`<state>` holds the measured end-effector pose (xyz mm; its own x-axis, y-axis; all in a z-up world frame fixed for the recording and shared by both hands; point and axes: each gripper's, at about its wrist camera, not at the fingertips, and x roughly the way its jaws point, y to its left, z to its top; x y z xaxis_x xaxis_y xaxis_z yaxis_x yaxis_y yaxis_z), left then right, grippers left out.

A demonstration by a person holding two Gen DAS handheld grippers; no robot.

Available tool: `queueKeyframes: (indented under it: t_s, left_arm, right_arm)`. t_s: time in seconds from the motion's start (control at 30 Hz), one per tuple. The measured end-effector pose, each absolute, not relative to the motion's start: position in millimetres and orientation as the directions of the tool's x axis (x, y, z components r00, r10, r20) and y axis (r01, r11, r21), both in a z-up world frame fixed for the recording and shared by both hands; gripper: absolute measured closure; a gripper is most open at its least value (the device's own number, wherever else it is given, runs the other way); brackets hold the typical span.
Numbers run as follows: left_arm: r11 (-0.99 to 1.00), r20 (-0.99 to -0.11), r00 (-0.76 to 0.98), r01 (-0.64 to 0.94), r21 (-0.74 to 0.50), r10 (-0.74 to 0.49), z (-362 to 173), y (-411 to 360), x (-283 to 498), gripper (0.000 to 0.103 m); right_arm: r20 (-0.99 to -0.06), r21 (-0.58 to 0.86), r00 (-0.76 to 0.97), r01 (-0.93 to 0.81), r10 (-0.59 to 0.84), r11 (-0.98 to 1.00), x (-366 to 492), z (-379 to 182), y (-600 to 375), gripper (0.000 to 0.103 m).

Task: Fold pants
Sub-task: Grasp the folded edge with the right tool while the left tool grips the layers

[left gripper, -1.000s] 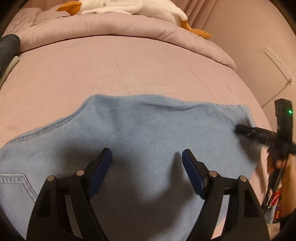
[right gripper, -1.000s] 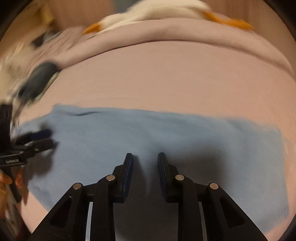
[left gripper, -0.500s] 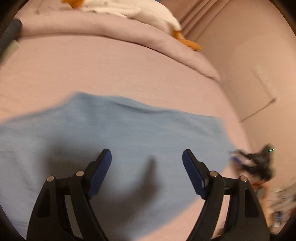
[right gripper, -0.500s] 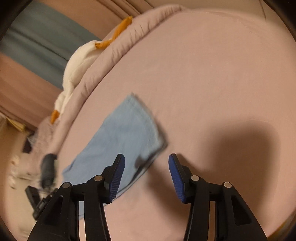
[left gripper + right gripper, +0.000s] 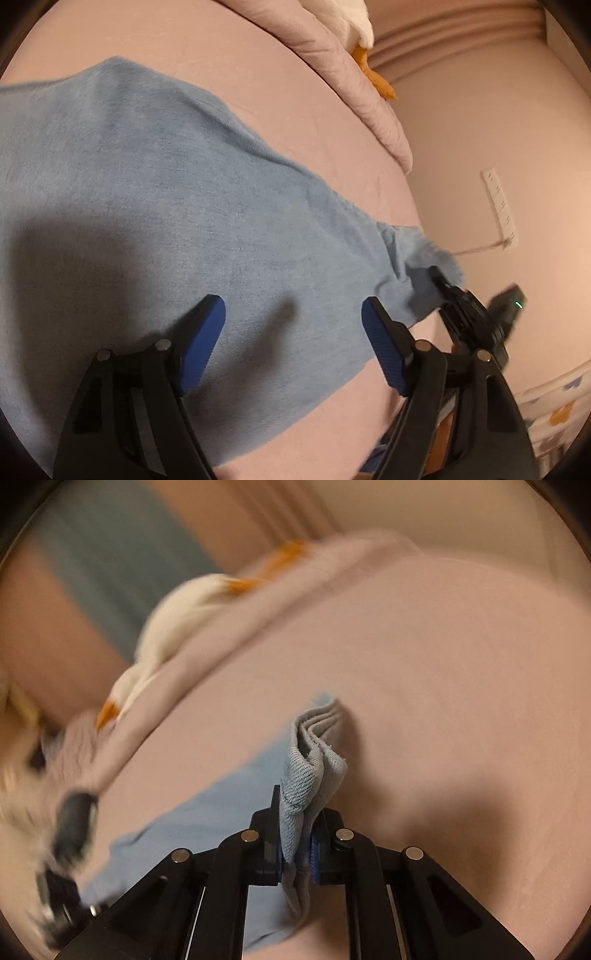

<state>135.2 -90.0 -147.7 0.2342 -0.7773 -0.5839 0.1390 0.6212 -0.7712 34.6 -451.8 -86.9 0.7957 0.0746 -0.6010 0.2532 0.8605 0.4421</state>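
Observation:
Light blue denim pants (image 5: pixel 177 192) lie flat on the pink bed (image 5: pixel 295 110). My left gripper (image 5: pixel 293 323) is open and hovers just above the cloth, empty. In the left wrist view my right gripper (image 5: pixel 436 277) shows at the right, at the hem end of the pants. In the right wrist view my right gripper (image 5: pixel 295 834) is shut on the bunched hem of the pants (image 5: pixel 314 753), with folded layers standing up between the pads. The rest of the pants (image 5: pixel 192 812) trails to the left.
A rolled pink duvet (image 5: pixel 362 96) and a white and orange plush toy (image 5: pixel 369 48) lie at the far edge of the bed. A wall with a power strip (image 5: pixel 498 203) is to the right. A dark cylinder (image 5: pixel 74 827) lies at the bed's left.
My right gripper has swung to the hem end of the pants and closed on the bunched hem. My left gripper has turned right over the cloth and stays open.

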Motion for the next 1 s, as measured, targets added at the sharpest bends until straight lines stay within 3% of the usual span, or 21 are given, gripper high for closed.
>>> queueKeyframes:
  t_s: [0.2, 0.37, 0.47, 0.5, 0.57, 0.6, 0.73, 0.93, 1.0]
  left_arm:
    - [0.366, -0.355, 0.228, 0.006, -0.931, -0.907, -146, -75, 141, 0.009]
    - [0.298, -0.303, 0.199, -0.057, -0.953, -0.932, -157, -80, 149, 0.008]
    - [0.298, -0.309, 0.223, -0.079, -0.951, -0.925, -155, -77, 152, 0.016]
    - [0.310, -0.318, 0.235, -0.072, -0.948, -0.918, -154, -76, 153, 0.026]
    - [0.379, -0.375, 0.258, -0.038, -0.925, -0.890, -148, -72, 153, 0.055]
    - [0.418, -0.406, 0.260, -0.013, -0.909, -0.876, -146, -70, 154, 0.084]
    - [0.509, -0.466, 0.321, 0.060, -0.859, -0.824, -133, -53, 146, 0.085]
    - [0.692, -0.619, 0.365, 0.104, -0.715, -0.695, -131, -33, 139, 0.086]
    - [0.742, -0.668, 0.357, 0.123, -0.659, -0.653, -133, -29, 137, 0.080]
  right_arm:
    - [-0.546, 0.163, 0.828, -0.047, 0.130, 0.985, 43, -53, -326, 0.091]
    - [-0.585, -0.018, 0.793, -0.224, 0.172, 0.974, 51, -95, -237, 0.091]
    - [-0.614, -0.062, 0.768, -0.277, 0.182, 0.959, 49, -113, -209, 0.091]
    - [-0.618, -0.076, 0.765, -0.284, 0.178, 0.956, 49, -116, -202, 0.091]
    - [-0.621, -0.124, 0.766, -0.305, 0.166, 0.944, 46, -121, -190, 0.091]
    - [-0.620, -0.137, 0.768, -0.310, 0.162, 0.941, 50, -121, -185, 0.091]
    - [-0.590, -0.198, 0.790, -0.340, 0.165, 0.920, 38, -114, -167, 0.091]
    - [-0.626, -0.151, 0.744, -0.411, 0.235, 0.899, 42, -123, -146, 0.091]
    - [-0.639, -0.155, 0.735, -0.411, 0.226, 0.898, 42, -129, -140, 0.089]
